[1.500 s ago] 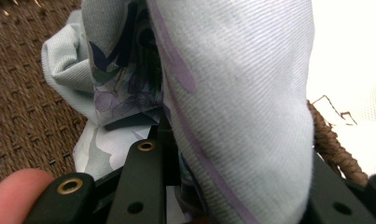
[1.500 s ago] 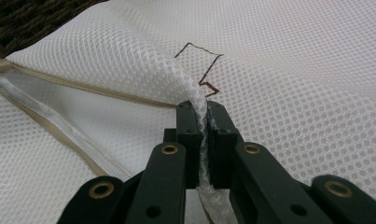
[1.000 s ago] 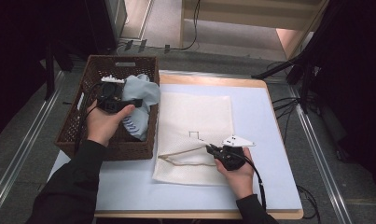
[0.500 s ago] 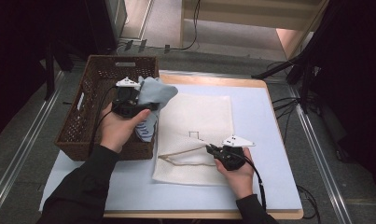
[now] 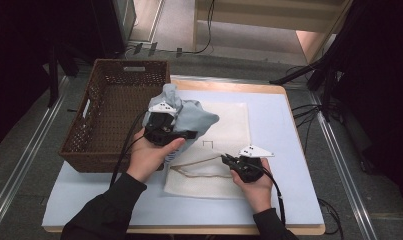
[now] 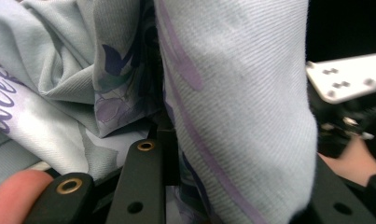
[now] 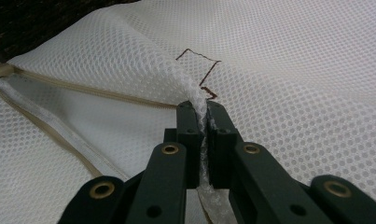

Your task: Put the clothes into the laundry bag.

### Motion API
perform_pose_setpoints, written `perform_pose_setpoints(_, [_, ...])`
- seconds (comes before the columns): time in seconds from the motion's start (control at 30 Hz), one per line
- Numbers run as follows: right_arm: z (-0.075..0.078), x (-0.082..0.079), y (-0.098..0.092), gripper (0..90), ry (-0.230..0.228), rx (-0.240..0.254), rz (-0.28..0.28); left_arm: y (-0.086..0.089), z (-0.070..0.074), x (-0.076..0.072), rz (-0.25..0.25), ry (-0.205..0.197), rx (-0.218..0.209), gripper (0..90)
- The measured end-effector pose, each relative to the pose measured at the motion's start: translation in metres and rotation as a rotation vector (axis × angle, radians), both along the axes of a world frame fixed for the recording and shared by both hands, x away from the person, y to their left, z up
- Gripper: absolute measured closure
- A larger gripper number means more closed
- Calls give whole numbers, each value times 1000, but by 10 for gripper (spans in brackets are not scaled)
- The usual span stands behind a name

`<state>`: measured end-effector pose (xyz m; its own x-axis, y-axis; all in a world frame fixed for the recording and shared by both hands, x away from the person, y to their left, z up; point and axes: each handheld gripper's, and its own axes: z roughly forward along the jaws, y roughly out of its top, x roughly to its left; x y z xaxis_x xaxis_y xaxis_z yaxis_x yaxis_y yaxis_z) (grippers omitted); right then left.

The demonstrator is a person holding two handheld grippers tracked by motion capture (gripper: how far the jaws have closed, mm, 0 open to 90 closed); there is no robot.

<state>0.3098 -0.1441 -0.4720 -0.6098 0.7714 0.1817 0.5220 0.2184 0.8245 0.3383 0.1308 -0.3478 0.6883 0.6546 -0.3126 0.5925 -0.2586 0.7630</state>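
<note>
Pale blue table (image 5: pixel 289 150) in the high view: left claw (image 5: pixel 181 131) at frame centre clamps a bunched grey garment (image 5: pixel 194 117) over the white mesh bag (image 5: pixel 229 125), wicker basket (image 5: pixel 119 100) at left, right claw (image 5: pixel 226 160) lower centre pinching the bag's edge. Left claw view: printed grey cloth (image 6: pixel 232 107) gripped between the black jaws. Right claw view: jaws closed tight on a mesh fold (image 7: pixel 197 100), zipper (image 7: pixel 83 93) at left.

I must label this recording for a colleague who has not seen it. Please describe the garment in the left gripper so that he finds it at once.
On the light blue table, look between the brown wicker basket and the white mesh bag. There the left gripper is shut on a crumpled pale grey-blue garment. Its purple print and lettering set it apart from the plain white mesh.
</note>
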Motion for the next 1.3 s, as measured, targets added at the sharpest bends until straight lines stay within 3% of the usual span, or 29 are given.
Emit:
perform_pose_setpoints(0.27, [0, 0, -2, 866, -2, 18, -11, -9, -20, -19, -33, 39, -19, 662])
perform_pose_setpoints(0.43, [0, 1, -3, 865, -5, 20, -8, -5, -33, -30, -31, 53, -40, 662])
perform_pose_setpoints(0.63, [0, 1, -3, 865, -3, 24, -11, -6, -50, -52, -93, 89, -67, 661])
perform_pose_setpoints(0.73, [1, 1, -4, 865, 1, 26, -16, -12, -61, -66, -136, 101, -51, 659])
perform_pose_setpoints(1.0, [0, 1, -4, 864, -3, 22, -15, -22, -95, -86, -172, 119, 9, 636])
perform_pose_setpoints(1.13, [1, 0, -4, 864, -3, 25, -17, -20, -87, -87, -171, 91, -11, 491])
perform_pose_setpoints(1.3, [1, 1, -5, 863, -6, 26, -17, -9, -65, -86, -140, 16, -35, 298])
